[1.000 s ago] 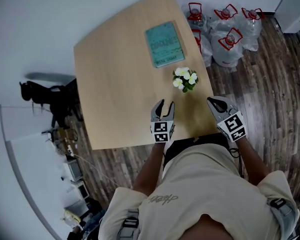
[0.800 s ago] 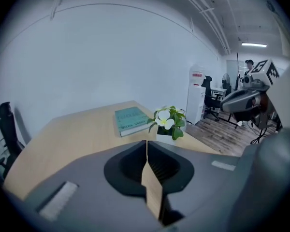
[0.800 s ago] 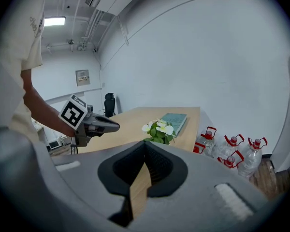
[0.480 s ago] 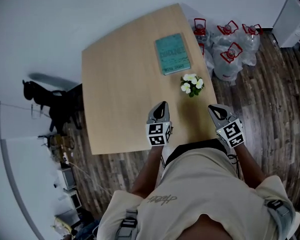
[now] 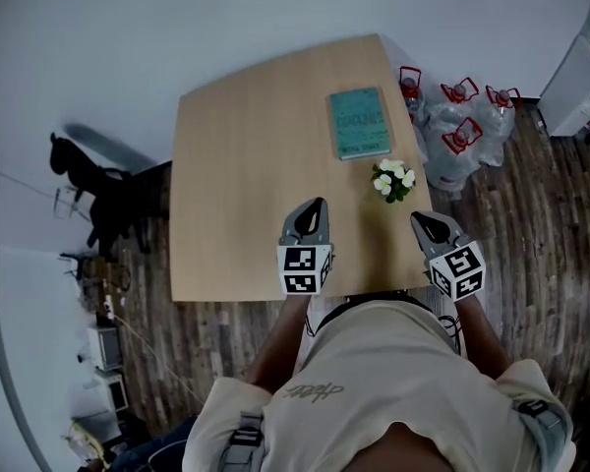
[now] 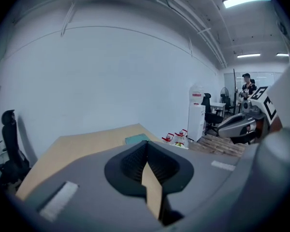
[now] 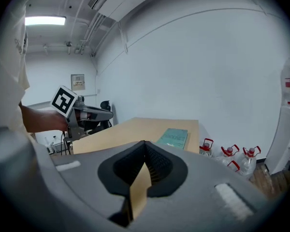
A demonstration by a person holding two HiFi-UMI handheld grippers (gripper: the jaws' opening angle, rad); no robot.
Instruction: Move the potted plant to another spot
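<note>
My left gripper (image 5: 315, 207) and right gripper (image 5: 421, 220) hang clenched and empty over the near edge of the table (image 5: 236, 175). The potted plant (image 5: 394, 180) stands ungrasped near the teal book (image 5: 358, 122). Next I'd open the right gripper and reach in.

White-flowered potted plant (image 5: 393, 180), teal book (image 5: 359, 123)

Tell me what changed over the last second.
The left gripper closed its jaws on nothing, and both it and the right gripper lifted a little over the near edge of the table. Nothing was picked up. The plant stays untouched beside the book, and the right gripper stays shut.
</note>
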